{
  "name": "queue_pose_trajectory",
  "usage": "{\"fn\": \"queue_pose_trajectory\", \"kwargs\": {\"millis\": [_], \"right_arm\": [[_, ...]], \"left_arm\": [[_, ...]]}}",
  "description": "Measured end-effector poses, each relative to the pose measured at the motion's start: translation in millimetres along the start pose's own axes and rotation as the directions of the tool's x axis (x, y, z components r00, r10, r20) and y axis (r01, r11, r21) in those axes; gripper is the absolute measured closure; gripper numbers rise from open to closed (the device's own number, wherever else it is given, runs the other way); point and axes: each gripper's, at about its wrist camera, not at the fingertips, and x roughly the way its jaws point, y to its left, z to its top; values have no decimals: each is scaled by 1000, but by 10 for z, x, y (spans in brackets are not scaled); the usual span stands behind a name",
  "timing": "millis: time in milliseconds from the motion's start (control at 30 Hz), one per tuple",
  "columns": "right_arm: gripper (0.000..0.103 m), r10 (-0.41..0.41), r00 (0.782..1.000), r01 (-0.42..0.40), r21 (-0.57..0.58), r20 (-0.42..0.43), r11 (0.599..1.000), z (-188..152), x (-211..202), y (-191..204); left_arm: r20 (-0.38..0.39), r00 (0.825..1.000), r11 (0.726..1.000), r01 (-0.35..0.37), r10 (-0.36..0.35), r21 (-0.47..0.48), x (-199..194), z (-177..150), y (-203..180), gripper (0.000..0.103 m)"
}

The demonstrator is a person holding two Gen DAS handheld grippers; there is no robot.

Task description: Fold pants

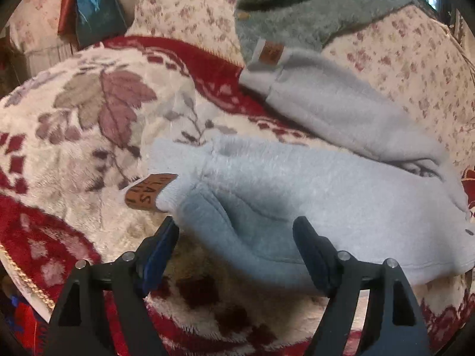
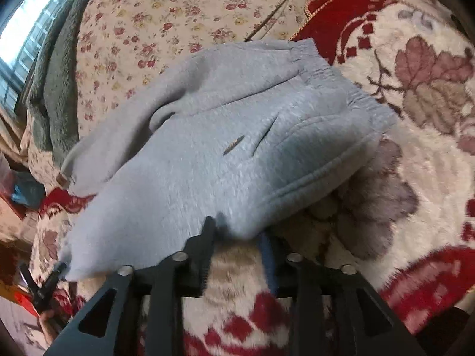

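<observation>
Light grey fleece pants [image 1: 311, 195] lie spread on a red and cream floral blanket [image 1: 89, 124]. In the left wrist view both legs show, each cuff with a brown leather tag [image 1: 148, 191]. My left gripper [image 1: 237, 225] is open, its fingers astride the near leg just behind the cuff. In the right wrist view the pants [image 2: 225, 148] show their waistband at upper right. My right gripper [image 2: 237, 231] has its fingers partly closed at the near edge of the fabric, which drapes over the tips and hides whether they grip.
A cream bedsheet with small flowers [image 1: 400, 47] lies behind the blanket. A grey-green fleece throw [image 1: 311, 9] sits at the back. A blue bag [image 1: 98, 14] stands at far left. A window [image 2: 26, 29] shows at the left of the right wrist view.
</observation>
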Motion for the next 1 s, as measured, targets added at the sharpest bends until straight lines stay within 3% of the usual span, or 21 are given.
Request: {"fn": "queue_pose_trajectory", "kwargs": {"millis": [33, 167, 333, 600, 767, 867, 1000], "right_arm": [[45, -32, 999, 33, -28, 4, 999, -29, -65, 36], [43, -101, 993, 107, -98, 62, 989, -65, -282, 166], [43, -80, 990, 95, -131, 116, 987, 71, -391, 302], [43, -26, 999, 34, -179, 43, 983, 84, -27, 474], [41, -112, 989, 90, -204, -97, 975, -40, 422, 371], [39, -112, 991, 91, -237, -76, 967, -34, 338, 512], [38, 37, 995, -66, -308, -98, 949, 41, 285, 1060]], "left_arm": [[6, 1000, 1000, -9, 9, 1, -36, 8, -15, 21], [51, 999, 999, -20, 19, 34, -209, 58, -145, 16], [89, 996, 996, -24, 17, 81, -346, 79, -349, 15], [85, 996, 997, -26, 20, 66, -356, 73, -346, 15], [43, 999, 998, -28, 31, -54, -313, 52, 89, 15], [20, 999, 993, -43, 45, -114, -289, 28, 381, 15], [3, 1000, 980, -14, 15, -197, -245, 15, 598, 15]]}}
